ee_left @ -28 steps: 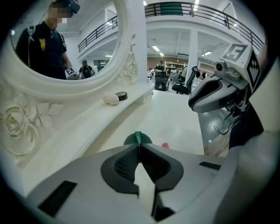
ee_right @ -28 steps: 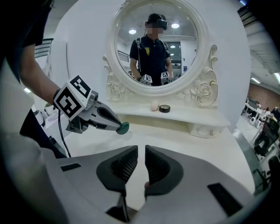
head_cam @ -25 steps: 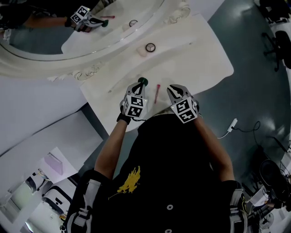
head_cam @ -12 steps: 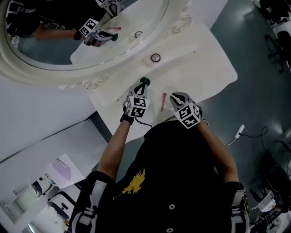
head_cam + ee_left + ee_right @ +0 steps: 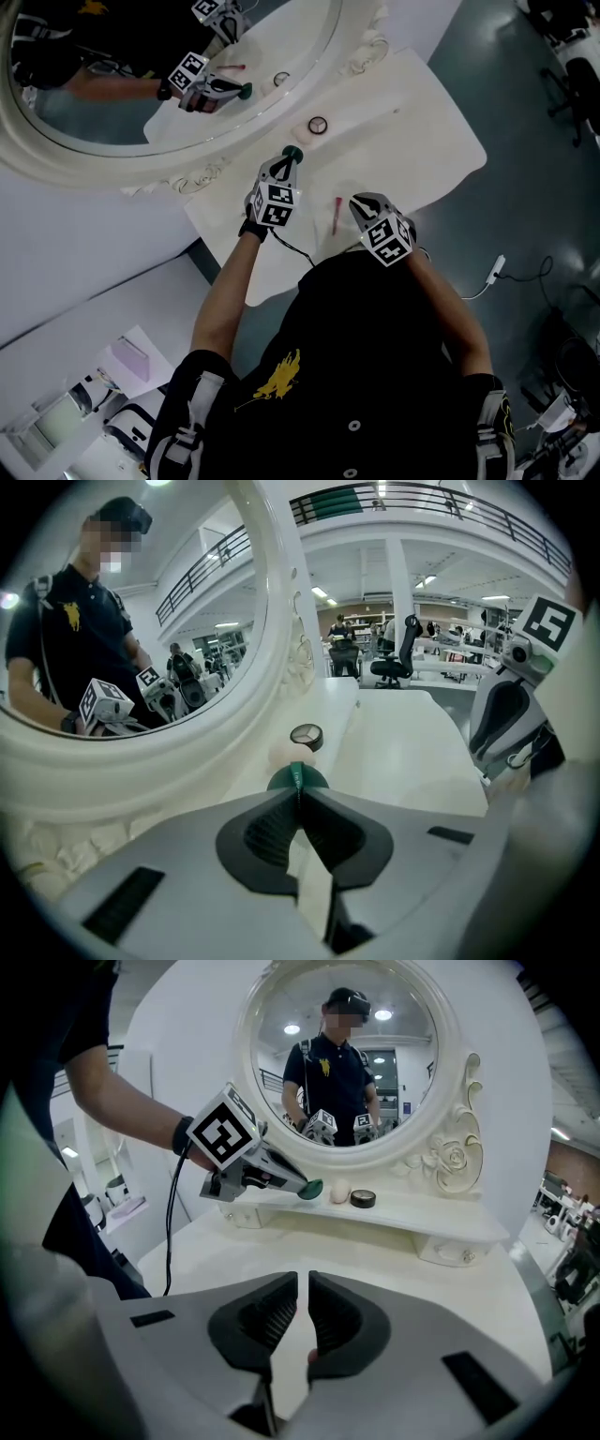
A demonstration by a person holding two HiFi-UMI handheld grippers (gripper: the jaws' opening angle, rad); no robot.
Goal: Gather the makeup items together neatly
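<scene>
Counting what you have on the white dressing table [image 5: 412, 122], there are four makeup items: one small dark green rounded piece [image 5: 293, 152], one thin pink-red stick [image 5: 336, 214], one black round jar [image 5: 318, 125] and one pale egg-shaped sponge [image 5: 340, 1192]. Your left gripper [image 5: 286, 164] is clenched on the green piece and holds it off the tabletop, near the jar and the sponge, which stand side by side on the shelf under the one oval mirror with a white carved frame [image 5: 94, 155]. The stick lies flat just beside your right gripper [image 5: 362, 202], whose two jaws are almost together and grip nothing.
</scene>
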